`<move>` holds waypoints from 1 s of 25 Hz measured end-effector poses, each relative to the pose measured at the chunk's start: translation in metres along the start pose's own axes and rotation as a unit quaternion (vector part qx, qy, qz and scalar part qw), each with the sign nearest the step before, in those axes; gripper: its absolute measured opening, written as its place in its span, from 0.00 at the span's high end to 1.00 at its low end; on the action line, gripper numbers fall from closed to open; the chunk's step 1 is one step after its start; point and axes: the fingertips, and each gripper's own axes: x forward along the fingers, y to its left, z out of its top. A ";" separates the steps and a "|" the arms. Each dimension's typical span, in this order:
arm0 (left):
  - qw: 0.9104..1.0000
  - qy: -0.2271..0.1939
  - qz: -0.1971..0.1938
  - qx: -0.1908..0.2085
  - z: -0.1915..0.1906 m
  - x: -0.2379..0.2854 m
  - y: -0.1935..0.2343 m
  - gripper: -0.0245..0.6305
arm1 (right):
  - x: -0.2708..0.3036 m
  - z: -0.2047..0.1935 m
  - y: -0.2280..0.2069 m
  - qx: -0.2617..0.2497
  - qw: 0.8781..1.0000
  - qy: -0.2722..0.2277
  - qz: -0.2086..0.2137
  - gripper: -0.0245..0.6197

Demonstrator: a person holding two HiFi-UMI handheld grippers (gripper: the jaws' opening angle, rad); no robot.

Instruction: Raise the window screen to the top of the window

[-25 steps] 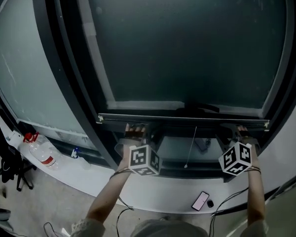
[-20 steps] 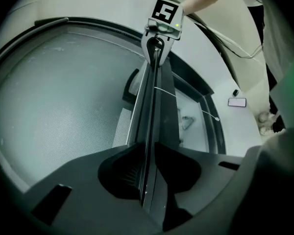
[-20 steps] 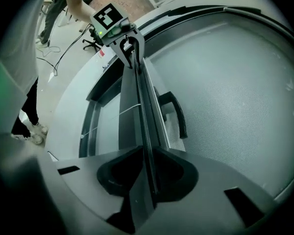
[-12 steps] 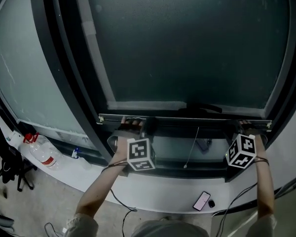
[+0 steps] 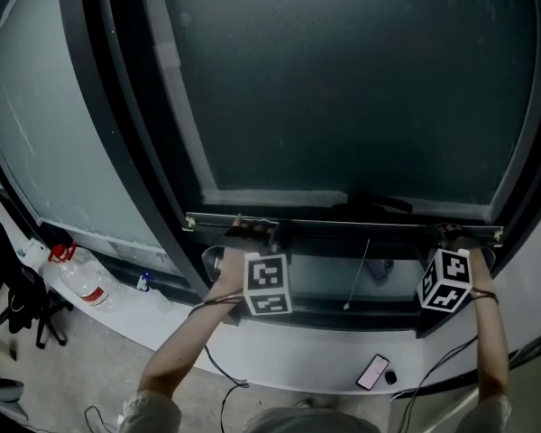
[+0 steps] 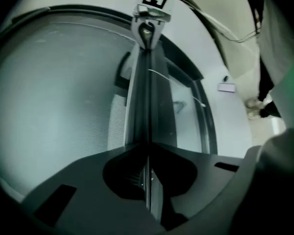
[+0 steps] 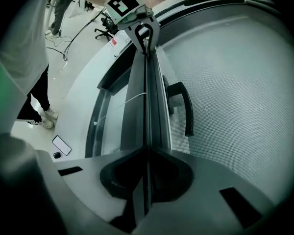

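Head view first: the window screen [image 5: 343, 88] is hanging across the dark window frame [image 5: 117, 133], and its bottom rail [image 5: 343, 222] is sitting low, with a strip of open glass showing just under it. The left tool [image 5: 252, 230] is gripping near the left end of the bottom rail, and the right tool [image 5: 451, 233] is doing the same near the right end, both forearms reaching up from below. A dark handle [image 5: 379, 198] is lying just above the bottom rail, right of its middle, and a thin pull cord [image 5: 359, 273] is dangling below it. Well below the bottom rail a phone [image 5: 372, 372] is lying on the pale ledge, and far out to the left of it a water bottle [image 5: 81, 278] is standing.

Over to the left gripper view: the left tool [image 6: 148, 180] is looking straight along the bottom rail [image 6: 142, 106], its jaws pressed in on the rail's thin edge, pinching it. At the far end of the bottom rail the right tool [image 6: 148, 26] is clamping on too.

Now the right gripper view: the right tool [image 7: 146, 180] is pinching the same thin edge of the bottom rail [image 7: 147, 106], jaws closed against it. The handle [image 7: 183, 106] is standing out just beside the bottom rail on the mesh side, and the left tool [image 7: 142, 33] is showing at the far end
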 end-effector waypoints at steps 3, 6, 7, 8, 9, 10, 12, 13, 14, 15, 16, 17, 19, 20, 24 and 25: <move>1.000 0.008 -0.020 -0.001 0.000 0.003 -0.002 0.93 | -0.001 0.000 -0.001 0.000 1.000 0.006 0.010 0.92; 1.000 0.012 -0.019 -0.007 0.001 0.005 0.000 0.93 | 0.000 0.000 -0.002 -0.003 1.000 0.006 0.013 0.92; 1.000 0.013 -0.017 -0.003 0.001 0.005 0.000 0.93 | 0.000 0.001 -0.002 -0.003 1.000 0.005 0.014 0.92; 1.000 0.014 -0.015 0.000 0.001 0.004 0.000 0.93 | 0.000 0.000 -0.001 -0.003 1.000 0.004 0.015 0.92; 1.000 0.013 -0.016 0.000 0.001 0.004 -0.001 0.93 | -0.001 0.000 -0.001 -0.001 1.000 0.004 0.018 0.92; 1.000 0.011 -0.020 0.000 0.002 0.004 -0.001 0.93 | -0.001 0.000 -0.001 0.001 1.000 0.004 0.022 0.92; 0.999 0.010 -0.039 -0.006 0.002 0.005 -0.001 0.93 | -0.002 0.000 -0.002 0.009 0.999 0.008 0.037 0.92; 0.998 0.009 -0.054 -0.010 0.001 0.005 -0.002 0.93 | -0.002 0.000 -0.001 0.012 0.999 0.012 0.049 0.93; 0.997 0.009 -0.073 -0.010 0.001 0.005 -0.003 0.93 | -0.002 0.000 0.000 0.015 0.998 0.017 0.063 0.93; 0.996 0.009 -0.091 -0.006 0.000 0.005 -0.004 0.93 | -0.003 0.001 0.001 0.014 0.997 0.021 0.075 0.93; 0.994 0.007 -0.105 0.000 0.000 0.004 -0.005 0.93 | -0.003 0.002 0.002 0.010 0.996 0.023 0.085 0.93; 0.993 0.004 -0.117 0.002 0.000 0.003 -0.005 0.93 | -0.004 0.002 0.002 0.005 0.995 0.023 0.092 0.93; 0.991 -0.003 -0.133 -0.004 -0.001 0.002 -0.006 0.93 | -0.003 0.003 0.003 0.001 0.994 0.027 0.108 0.93; 0.990 -0.005 -0.141 -0.009 -0.001 0.003 -0.006 0.93 | -0.003 0.003 0.004 0.000 0.992 0.034 0.118 0.93; 0.987 -0.007 -0.159 -0.021 0.002 0.004 -0.007 0.93 | -0.003 0.000 0.004 0.004 0.989 0.039 0.141 0.93; 0.987 -0.011 -0.158 -0.022 0.002 0.004 -0.007 0.93 | -0.003 0.000 0.004 0.007 0.990 0.036 0.139 0.93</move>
